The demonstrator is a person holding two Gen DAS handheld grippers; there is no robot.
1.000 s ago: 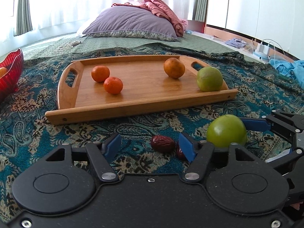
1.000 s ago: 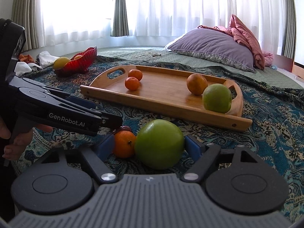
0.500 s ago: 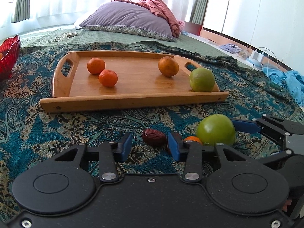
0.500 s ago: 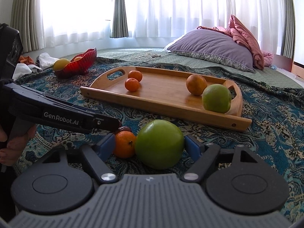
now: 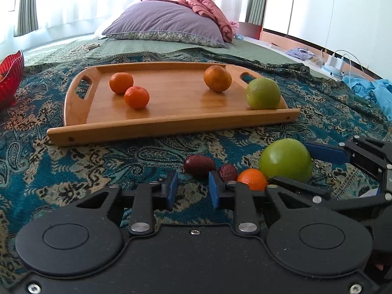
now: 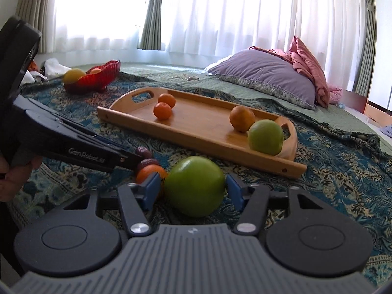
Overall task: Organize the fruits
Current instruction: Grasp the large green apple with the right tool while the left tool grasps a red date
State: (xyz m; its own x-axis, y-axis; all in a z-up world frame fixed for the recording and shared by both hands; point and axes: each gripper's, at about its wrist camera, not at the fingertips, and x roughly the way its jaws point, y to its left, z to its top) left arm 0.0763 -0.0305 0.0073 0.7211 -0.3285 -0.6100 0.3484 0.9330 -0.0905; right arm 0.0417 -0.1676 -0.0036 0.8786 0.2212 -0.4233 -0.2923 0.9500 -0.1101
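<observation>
A wooden tray (image 5: 171, 122) (image 6: 196, 137) on the patterned blanket holds three oranges and a green apple (image 5: 263, 93). In front of it lie two dark dates (image 5: 199, 165), a small orange (image 5: 252, 178) and a big green apple (image 5: 285, 160) (image 6: 194, 186). My left gripper (image 5: 191, 191) is partly open and empty, its fingers just short of the dates. My right gripper (image 6: 192, 191) has its blue pads on both sides of the big green apple, which rests on the blanket; the pads look close to or touching it.
A red bowl (image 6: 96, 78) with fruit stands at the far left. A purple pillow (image 6: 267, 76) and pink cloth lie behind the tray. Blue cloth and chargers (image 5: 343, 61) lie at the far right on the floor.
My left gripper has narrowed its jaws and drawn back a little from the dates. My right gripper's jaws have closed in around the big green apple.
</observation>
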